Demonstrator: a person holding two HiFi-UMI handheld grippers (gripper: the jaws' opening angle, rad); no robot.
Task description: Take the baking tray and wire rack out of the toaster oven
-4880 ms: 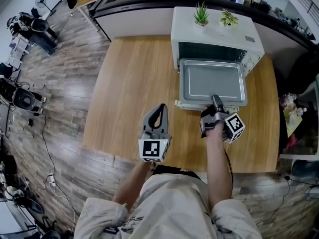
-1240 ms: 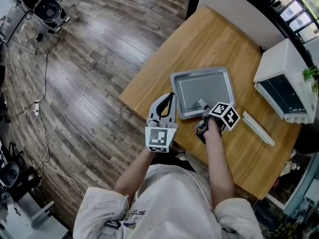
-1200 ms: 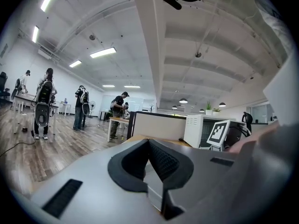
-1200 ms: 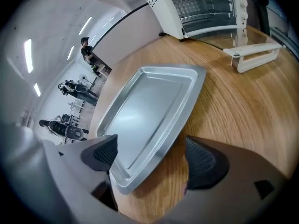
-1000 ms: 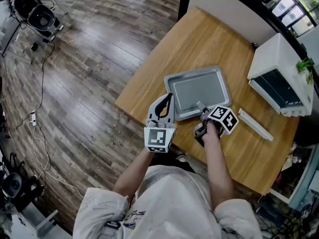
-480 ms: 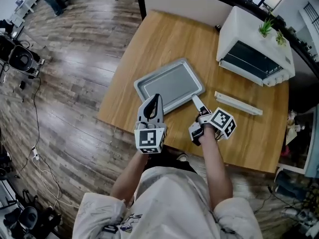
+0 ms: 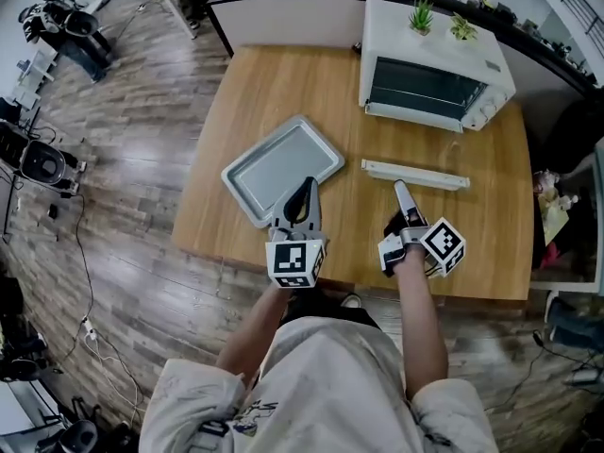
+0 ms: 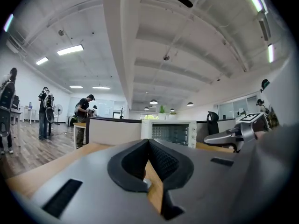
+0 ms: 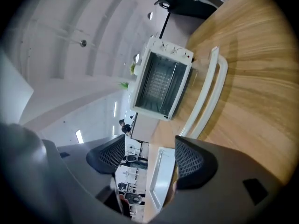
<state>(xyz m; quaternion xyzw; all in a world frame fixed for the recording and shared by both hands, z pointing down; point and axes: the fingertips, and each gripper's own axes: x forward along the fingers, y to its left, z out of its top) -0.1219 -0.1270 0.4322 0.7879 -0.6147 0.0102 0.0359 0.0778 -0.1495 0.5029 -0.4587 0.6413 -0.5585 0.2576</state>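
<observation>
The grey baking tray (image 7: 281,164) lies empty on the wooden table (image 7: 255,83), near its left front corner. The white toaster oven (image 7: 434,75) stands at the back right with its front open; a wire rack (image 9: 161,80) shows inside it. My left gripper (image 7: 309,185) hovers over the tray's near edge, and its pads (image 8: 148,143) meet with nothing between them. My right gripper (image 7: 400,189) points at the oven (image 9: 161,85). It is open and empty; its jaws have just been closing. Between them a strip of the tray (image 9: 158,178) shows.
A long white bar (image 7: 415,174), seemingly the rim of the oven's lowered door, lies across the table before the oven. Two small potted plants (image 7: 422,12) stand on the oven. The table's front edge is close under both grippers. People (image 8: 84,113) stand far off.
The tray has gone from the oven's door to the table's left side. My right gripper has left the tray's edge and swung right toward the oven. The left gripper shifted with it.
</observation>
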